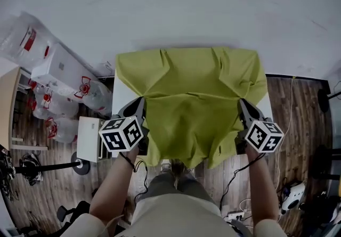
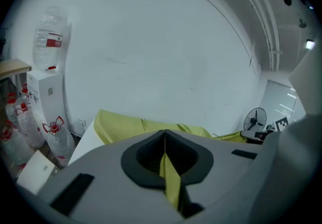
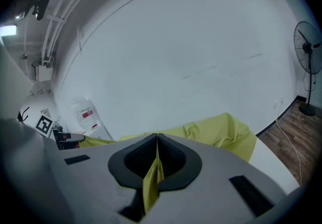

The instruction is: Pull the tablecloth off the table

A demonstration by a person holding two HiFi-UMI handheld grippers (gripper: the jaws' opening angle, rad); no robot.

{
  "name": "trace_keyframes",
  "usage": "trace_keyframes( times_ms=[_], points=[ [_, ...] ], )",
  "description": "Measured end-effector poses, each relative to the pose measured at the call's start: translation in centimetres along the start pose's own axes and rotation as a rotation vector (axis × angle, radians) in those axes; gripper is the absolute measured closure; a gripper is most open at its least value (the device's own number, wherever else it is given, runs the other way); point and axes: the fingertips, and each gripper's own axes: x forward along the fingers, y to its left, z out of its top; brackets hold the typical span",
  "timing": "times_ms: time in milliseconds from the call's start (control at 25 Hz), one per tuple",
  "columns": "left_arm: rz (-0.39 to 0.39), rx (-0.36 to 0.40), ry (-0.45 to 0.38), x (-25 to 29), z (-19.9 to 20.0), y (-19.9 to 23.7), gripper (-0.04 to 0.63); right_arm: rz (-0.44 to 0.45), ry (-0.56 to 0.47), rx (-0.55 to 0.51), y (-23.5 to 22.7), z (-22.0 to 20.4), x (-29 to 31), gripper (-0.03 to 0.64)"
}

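Table (image 1: 120, 97): seen ahead of both grippers, bare at its left edge.
Tablecloth (image 1: 192, 92): spread between the grippers (rumpled), draped off the near edge.
Left gripper (image 1: 137, 107): clamped on a cloth fold.
Right gripper (image 1: 243, 107): likewise clamped on a fold.

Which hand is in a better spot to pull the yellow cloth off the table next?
Neither, really: the left tool and right tool are both shut on the tablecloth, one at each side of the table. Pulling with both together looks best.
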Motion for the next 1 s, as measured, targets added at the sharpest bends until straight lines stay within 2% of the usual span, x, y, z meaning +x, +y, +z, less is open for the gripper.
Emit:
trace_keyframes(
  times_ms=[80, 280, 480, 720, 1000],
  points=[
    [-0.017, 0.011, -0.047, -1.0, 2.5, -0.7, 0.577, 0.007, -0.044, -0.008, 0.9, 2.1, -1.1, 0.586],
    [-0.033, 0.188, -0.153, -3.1, 8.6, -2.3, 0.577, 0.03, -0.165, -0.044, 3.0, 8.0, -4.3, 0.586],
    [-0.041, 0.28, -0.247, -6.1, 13.7, -3.8, 0.577, 0.078, -0.269, -0.11, 6.2, 14.3, -7.6, 0.586],
    [-0.043, 0.431, -0.36, -10.4, 19.3, -7.0, 0.577, 0.128, -0.372, -0.278, 11.7, 21.5, -11.7, 0.584],
    [-0.023, 0.569, -0.47, -15.5, 24.3, -9.8, 0.577, 0.152, -0.466, -0.437, 16.4, 26.1, -16.3, 0.585]
  ],
)
